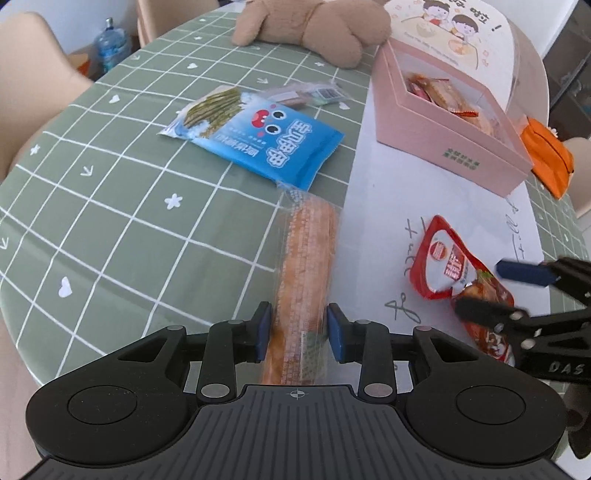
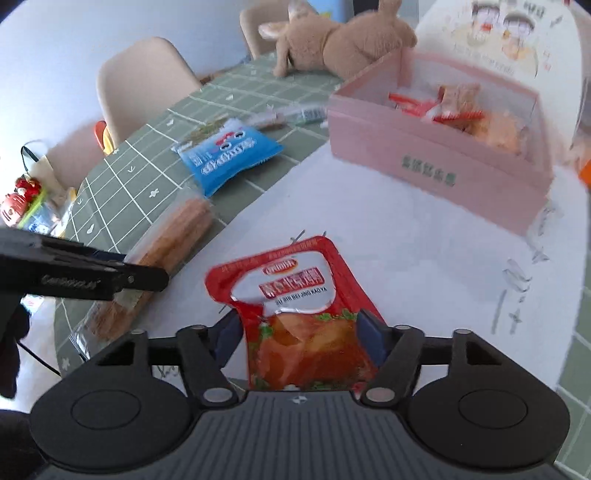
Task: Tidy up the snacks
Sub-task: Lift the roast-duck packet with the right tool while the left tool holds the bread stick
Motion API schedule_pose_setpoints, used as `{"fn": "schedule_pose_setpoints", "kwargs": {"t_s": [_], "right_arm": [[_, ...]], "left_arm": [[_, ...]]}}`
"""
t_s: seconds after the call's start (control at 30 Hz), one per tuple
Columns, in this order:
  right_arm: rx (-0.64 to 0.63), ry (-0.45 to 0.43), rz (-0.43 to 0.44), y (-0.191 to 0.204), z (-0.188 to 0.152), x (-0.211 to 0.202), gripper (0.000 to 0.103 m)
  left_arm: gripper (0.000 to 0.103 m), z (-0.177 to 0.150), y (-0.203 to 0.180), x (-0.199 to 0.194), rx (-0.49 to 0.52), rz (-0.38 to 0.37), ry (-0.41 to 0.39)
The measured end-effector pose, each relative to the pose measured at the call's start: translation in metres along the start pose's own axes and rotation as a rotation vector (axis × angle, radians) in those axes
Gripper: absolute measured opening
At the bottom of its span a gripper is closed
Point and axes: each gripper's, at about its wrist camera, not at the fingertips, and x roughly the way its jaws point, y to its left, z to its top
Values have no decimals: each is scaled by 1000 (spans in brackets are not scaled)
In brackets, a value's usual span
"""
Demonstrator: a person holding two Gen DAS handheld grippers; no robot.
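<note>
My left gripper is shut on the near end of a long orange snack stick in a clear wrapper, which points away over the green checked tablecloth. My right gripper is shut on the lower part of a red roast-duck pouch over a white sheet. In the left wrist view its fingers straddle that pouch. An open pink box with several snacks inside stands at the far right. A blue snack bag lies beyond the stick.
A slim packet lies behind the blue bag. A tan plush toy sits at the table's far edge, beside the box's raised lid. An orange item lies right of the box. Beige chairs ring the table.
</note>
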Motion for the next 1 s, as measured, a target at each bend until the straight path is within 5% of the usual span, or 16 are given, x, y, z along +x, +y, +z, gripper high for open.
{"fn": "schedule_pose_setpoints", "kwargs": {"t_s": [0.47, 0.67, 0.9, 1.0], "right_arm": [[164, -45, -8, -20, -4, 19, 83], [117, -43, -30, -4, -7, 25, 103], [13, -1, 13, 4, -4, 27, 103], [-76, 13, 70, 7, -1, 20, 93]], "left_arm": [[37, -3, -2, -2, 11, 3, -17], [37, -3, 0, -3, 2, -6, -24], [37, -4, 1, -4, 2, -12, -28], [37, -4, 1, -4, 6, -13, -29]]}}
